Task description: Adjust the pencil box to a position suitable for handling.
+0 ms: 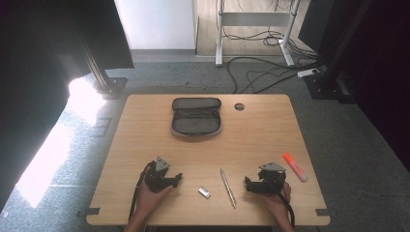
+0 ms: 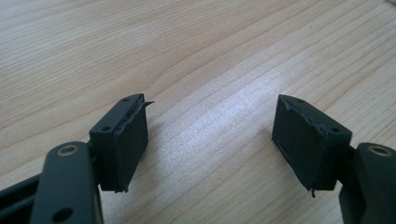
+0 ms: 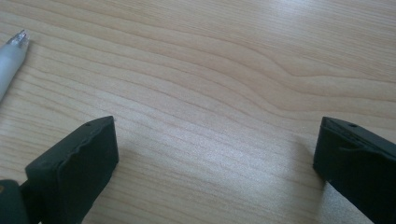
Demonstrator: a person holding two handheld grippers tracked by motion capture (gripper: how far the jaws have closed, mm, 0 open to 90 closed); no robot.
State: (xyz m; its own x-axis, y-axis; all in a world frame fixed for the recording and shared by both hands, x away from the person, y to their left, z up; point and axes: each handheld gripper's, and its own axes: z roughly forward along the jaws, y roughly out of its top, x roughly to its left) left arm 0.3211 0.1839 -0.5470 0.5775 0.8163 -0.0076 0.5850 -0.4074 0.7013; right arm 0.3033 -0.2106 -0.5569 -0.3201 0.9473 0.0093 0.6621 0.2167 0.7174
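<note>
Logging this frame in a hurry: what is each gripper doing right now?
Left gripper: open, nothing between the jaws, bare table beneath.
Right gripper: open, holding nothing; a pen lies off to one side.

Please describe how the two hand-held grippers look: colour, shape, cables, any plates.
Both the left gripper and the right gripper are black, each topped by a grey three-cornered plate and trailing a black cable. Their jaws end in blocky black pads with small screw holes. No sleeves are visible.

Open pencil case (image 1: pixel 196 117), orange highlighter (image 1: pixel 295 166)
</note>
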